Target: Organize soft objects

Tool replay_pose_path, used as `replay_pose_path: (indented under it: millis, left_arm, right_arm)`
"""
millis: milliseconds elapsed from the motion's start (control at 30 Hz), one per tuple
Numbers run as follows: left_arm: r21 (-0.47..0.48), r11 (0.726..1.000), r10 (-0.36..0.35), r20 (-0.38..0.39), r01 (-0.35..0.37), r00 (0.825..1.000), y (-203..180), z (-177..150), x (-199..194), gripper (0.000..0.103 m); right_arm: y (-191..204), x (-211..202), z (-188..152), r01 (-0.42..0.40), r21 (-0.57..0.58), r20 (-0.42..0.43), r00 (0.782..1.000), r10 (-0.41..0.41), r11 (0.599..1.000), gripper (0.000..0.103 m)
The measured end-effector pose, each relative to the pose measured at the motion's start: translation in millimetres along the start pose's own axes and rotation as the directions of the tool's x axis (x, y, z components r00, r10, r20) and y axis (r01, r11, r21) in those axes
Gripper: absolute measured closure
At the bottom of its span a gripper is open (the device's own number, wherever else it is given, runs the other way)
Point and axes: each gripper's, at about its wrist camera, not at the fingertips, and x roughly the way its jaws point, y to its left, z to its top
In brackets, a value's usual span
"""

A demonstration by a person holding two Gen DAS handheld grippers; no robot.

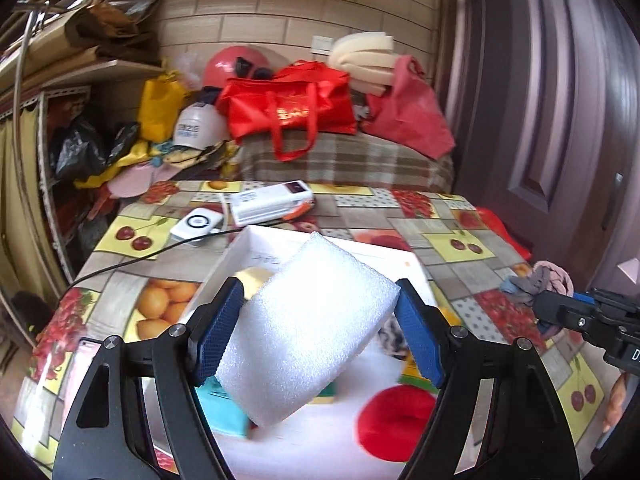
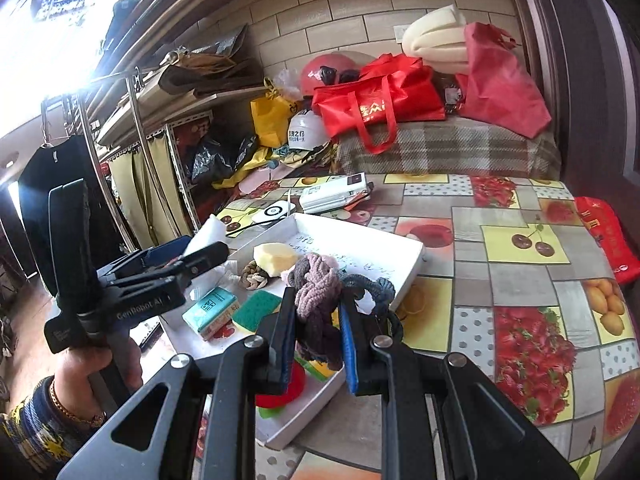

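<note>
Foam block (image 1: 308, 332), white and bumpy, sat tilted between the two blue pads of the left gripper (image 1: 320, 332). The jaws were squeezed against its sides, and the block hung above the white tray (image 1: 248, 240). From the right wrist view, only a white corner of the block showed past the left gripper (image 2: 176, 252), which a hand (image 2: 92, 372) with a gold bracelet held by its black handle.

The right gripper (image 2: 316, 324) had its jaws clamped on a knotted rope toy (image 2: 316, 300). The toy was a bundle of pink, grey and blue cords, and it hung over the near side of the tray. In the left wrist view the same toy (image 1: 536, 280) showed far to the right, at the tip of the right gripper (image 1: 560, 308).

Inside the tray lay a yellow sponge piece (image 2: 276, 256), a small braided knot (image 2: 254, 274), a teal tissue pack (image 2: 212, 308), a green scrub pad (image 2: 256, 310) and a red round cushion (image 1: 394, 420). The tray stood on a table with a fruit-pattern cloth (image 2: 516, 240). Behind the tray on the cloth were a white box (image 1: 272, 204) and a small white device (image 1: 198, 226) with a black cable. A red bag (image 1: 292, 108) sat on a checked blanket farther back.
</note>
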Motion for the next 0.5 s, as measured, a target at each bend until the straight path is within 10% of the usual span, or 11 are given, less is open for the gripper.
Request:
replay_pose_path:
  millis: [267, 367, 500]
  left_arm:
    - [-0.042, 0.998, 0.050, -0.057, -0.052, 0.997, 11, 24, 31, 0.022]
    - [-0.079, 0.988, 0.129, -0.033, -0.131, 0.991, 20, 20, 34, 0.000]
    - [-0.079, 0.982, 0.172, -0.020, -0.173, 0.985, 29, 7, 35, 0.000]
  right_arm:
    - [18, 54, 26, -0.034, -0.005, -0.031, 0.999, 0.033, 0.999, 0.078]
    - [26, 74, 24, -0.006, -0.028, -0.045, 0.999, 0.005, 1.000, 0.014]
    - [28, 65, 12, 0.024, -0.036, 0.018, 1.000, -0.023, 0.999, 0.013]
